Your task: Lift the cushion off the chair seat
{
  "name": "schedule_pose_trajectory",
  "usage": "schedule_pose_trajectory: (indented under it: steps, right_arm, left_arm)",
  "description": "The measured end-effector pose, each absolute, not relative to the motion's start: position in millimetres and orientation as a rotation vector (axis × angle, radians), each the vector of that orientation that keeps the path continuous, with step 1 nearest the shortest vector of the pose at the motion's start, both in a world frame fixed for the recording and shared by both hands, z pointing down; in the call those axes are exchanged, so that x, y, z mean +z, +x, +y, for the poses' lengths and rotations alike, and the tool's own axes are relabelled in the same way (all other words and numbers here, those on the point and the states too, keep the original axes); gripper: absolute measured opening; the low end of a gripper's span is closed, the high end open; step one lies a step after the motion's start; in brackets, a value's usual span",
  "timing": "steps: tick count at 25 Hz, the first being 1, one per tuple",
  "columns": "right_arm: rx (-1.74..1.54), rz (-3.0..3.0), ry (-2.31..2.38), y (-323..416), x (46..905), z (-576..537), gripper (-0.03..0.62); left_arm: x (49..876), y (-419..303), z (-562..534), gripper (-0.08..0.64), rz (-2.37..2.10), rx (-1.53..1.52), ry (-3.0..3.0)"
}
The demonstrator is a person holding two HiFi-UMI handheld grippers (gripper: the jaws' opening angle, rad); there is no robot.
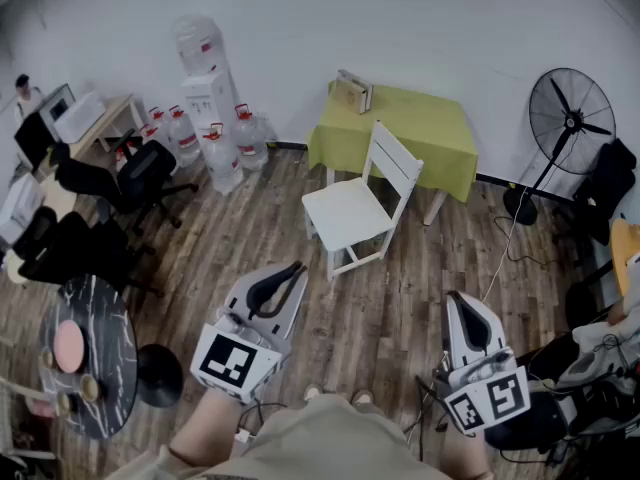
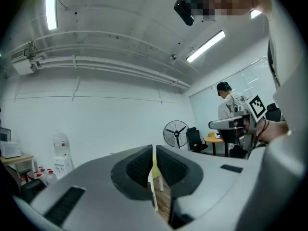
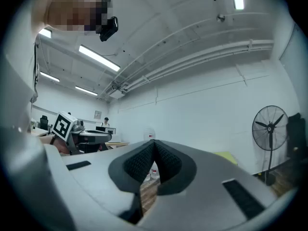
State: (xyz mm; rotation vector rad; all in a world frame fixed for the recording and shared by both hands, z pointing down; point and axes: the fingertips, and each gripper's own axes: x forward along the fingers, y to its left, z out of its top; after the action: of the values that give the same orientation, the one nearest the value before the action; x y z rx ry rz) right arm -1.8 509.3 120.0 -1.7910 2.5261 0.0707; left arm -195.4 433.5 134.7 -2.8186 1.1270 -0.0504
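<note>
White chair [image 1: 347, 211]; left gripper [image 1: 293, 270], right gripper [image 1: 457, 300] both closed.

The chair [image 1: 352, 211] is white all over. The tablecloth [image 1: 420, 128] is yellow-green. The floor [image 1: 250, 238] shows brown-grey wood planks. The round table [image 1: 105, 308] is black with thin white veins, and the disc [image 1: 68, 346] on it is pink. The standing fan [image 1: 570, 113] is black. The left gripper [image 1: 296, 268] and the right gripper [image 1: 456, 298] are light grey with black pads [image 1: 272, 290]; their cubes [image 1: 236, 360] carry black-and-white square markers.
</note>
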Motion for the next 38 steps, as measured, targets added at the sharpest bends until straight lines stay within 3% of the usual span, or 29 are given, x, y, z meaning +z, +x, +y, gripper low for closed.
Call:
schedule_pose_trajectory:
  steps: [22, 23, 24, 25, 26, 34, 38]
  right_arm:
    - [0.114, 2.497, -1.755, -49.9, 121.0, 490.6, 0.018]
    - [0.118, 2.488, -1.748, -52.5, 119.3, 488.6, 0.050]
    - [0.117, 2.487, -1.745, -54.9, 118.9, 486.4, 0.184]
    - [0.115, 2.493, -1.750, -57.0, 120.1, 483.9, 0.236]
    - [0.113, 2.503, -1.764, -58.8, 122.7, 481.5, 0.236]
    - [0.091, 2.501, -1.839, -50.5, 135.4, 455.7, 0.253]
    - [0.076, 2.489, -1.853, -8.7, 157.1, 395.8, 0.262]
  left_arm:
    - [141.7, -256.6, 411.3, 0.038, 1.175, 0.039, -2.841]
    - [142.3, -260.7, 408.7, 0.064, 1.189, 0.058, -2.843]
    - [142.8, -264.2, 406.5, 0.118, 1.198, 0.075, -2.847]
    - [143.7, -267.4, 404.5, 0.194, 1.204, 0.088, -2.852]
    - [144.9, -270.6, 402.6, 0.239, 1.206, 0.096, -2.855]
    - [153.9, -275.8, 378.8, 0.239, 1.212, 0.076, -2.857]
    - [177.8, -244.3, 326.2, 0.239, 1.256, 0.024, -2.853]
